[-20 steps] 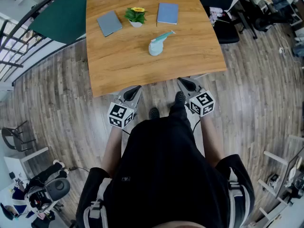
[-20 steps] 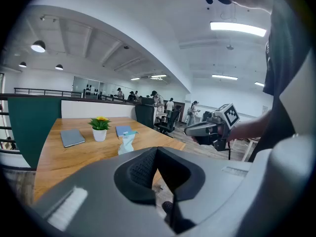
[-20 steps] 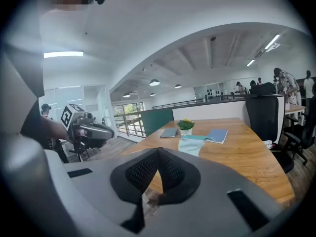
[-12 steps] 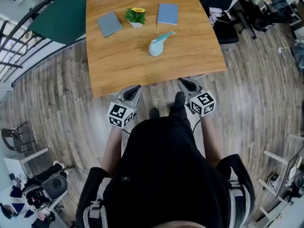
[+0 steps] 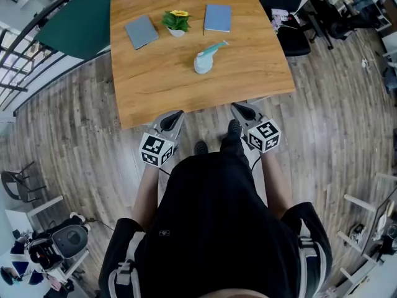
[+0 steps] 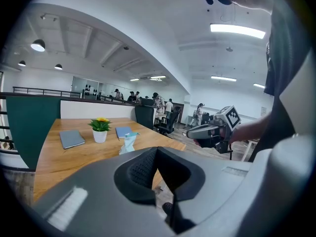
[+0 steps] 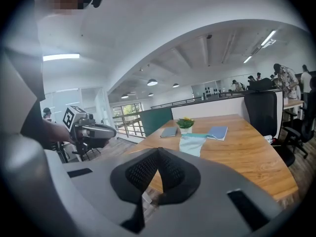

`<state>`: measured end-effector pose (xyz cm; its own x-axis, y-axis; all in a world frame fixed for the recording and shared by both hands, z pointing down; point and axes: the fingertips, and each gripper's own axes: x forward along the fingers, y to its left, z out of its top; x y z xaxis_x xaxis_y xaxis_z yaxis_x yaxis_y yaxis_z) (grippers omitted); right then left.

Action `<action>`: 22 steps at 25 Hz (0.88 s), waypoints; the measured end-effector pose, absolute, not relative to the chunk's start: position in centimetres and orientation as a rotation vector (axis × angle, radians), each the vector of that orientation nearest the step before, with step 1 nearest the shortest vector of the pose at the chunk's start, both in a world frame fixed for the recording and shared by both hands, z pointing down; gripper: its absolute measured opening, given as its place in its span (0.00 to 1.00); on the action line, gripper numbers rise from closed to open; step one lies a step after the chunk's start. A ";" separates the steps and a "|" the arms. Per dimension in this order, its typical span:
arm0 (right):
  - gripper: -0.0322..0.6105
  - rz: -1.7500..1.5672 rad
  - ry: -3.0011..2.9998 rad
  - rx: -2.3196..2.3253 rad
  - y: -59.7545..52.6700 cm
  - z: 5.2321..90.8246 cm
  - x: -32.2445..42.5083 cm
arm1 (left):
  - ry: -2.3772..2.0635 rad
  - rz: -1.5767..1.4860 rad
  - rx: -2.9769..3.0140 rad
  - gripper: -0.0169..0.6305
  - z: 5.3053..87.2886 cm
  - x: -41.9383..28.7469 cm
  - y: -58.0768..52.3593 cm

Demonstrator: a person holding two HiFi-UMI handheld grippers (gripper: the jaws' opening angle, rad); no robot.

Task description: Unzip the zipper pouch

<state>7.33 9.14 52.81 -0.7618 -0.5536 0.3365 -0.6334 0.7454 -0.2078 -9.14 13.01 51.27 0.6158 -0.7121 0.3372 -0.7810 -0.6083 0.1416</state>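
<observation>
- You are standing in an open office with a plank floor (image 5: 68, 141), facing the near edge of a wooden tabletop (image 5: 186, 85).
- The zipper pouch (image 5: 205, 58), pale teal, is lying near the middle of the tabletop, well apart from both grippers. Nothing is touching it, so the unzipping looks not yet begun.
- You are holding the left gripper (image 5: 173, 119) just short of the tabletop's near edge. Its jaws are pressing together with nothing between them.
- You are holding the right gripper (image 5: 241, 109) the same way on the other side, jaws together and empty.
- Both grippers are pointing slightly down toward the tabletop from close to your body. This reads as a ready stance before reaching in.
- The pouch is sitting roughly between the two lines of reach, probably so one gripper can pin it while the other pulls the zipper.
- A potted plant (image 5: 177, 21), a grey notebook (image 5: 142, 30) and a blue notebook (image 5: 218, 18) are sitting along the far side, leaving the working area to the pouch.
- An office chair (image 5: 295, 41) is standing past the far right corner.
- Counting: one pouch, one plant, two notebooks, two grippers, one chair.
</observation>
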 end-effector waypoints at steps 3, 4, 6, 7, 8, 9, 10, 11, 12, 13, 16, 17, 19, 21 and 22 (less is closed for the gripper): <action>0.05 0.443 -2.690 0.937 9.2 52.9 7.3 | -1.209 0.357 2.572 0.03 51.3 -9.1 13.0; 0.05 0.440 -2.691 0.943 9.2 52.8 7.3 | -1.208 0.354 2.573 0.03 51.4 -9.1 12.9; 0.05 0.434 -2.692 0.955 9.2 52.8 7.3 | -1.208 0.347 2.573 0.03 51.4 -9.2 12.9; 0.06 0.432 -2.692 0.961 9.1 52.9 7.3 | -1.211 0.346 2.572 0.03 51.5 -9.3 12.8; 0.06 0.431 -2.692 0.967 9.1 53.0 7.4 | -1.213 0.346 2.571 0.03 51.5 -9.4 12.8; 0.06 0.429 -2.691 0.971 9.1 53.0 7.4 | -1.215 0.346 2.571 0.03 51.5 -9.4 12.7; 0.06 0.426 -2.691 0.975 9.1 53.0 7.5 | -1.216 0.345 2.572 0.03 51.5 -9.4 12.7; 0.06 0.423 -2.691 0.979 9.1 53.0 7.5 | -1.217 0.345 2.572 0.03 51.4 -9.4 12.7; 0.06 0.420 -2.690 0.984 9.1 52.9 7.6 | -1.217 0.344 2.571 0.03 51.4 -9.3 12.7; 0.06 0.419 -2.689 0.988 9.0 52.9 7.7 | -1.217 0.342 2.571 0.03 51.3 -9.3 12.7; 0.07 0.423 -2.679 0.997 8.9 52.9 7.8 | -1.216 0.338 2.568 0.04 51.2 -9.2 12.8; 0.08 0.424 -2.675 0.999 8.9 53.0 7.9 | -1.214 0.339 2.566 0.05 51.2 -9.2 12.8; 0.12 0.423 -2.672 1.003 8.8 53.2 8.0 | -1.211 0.340 2.562 0.06 51.4 -9.2 12.9; 0.14 0.421 -2.672 1.005 8.8 53.3 8.0 | -1.209 0.342 2.561 0.08 51.6 -9.1 13.0; 0.15 0.420 -2.672 1.005 8.7 53.3 8.0 | -1.208 0.343 2.561 0.09 51.6 -9.1 13.1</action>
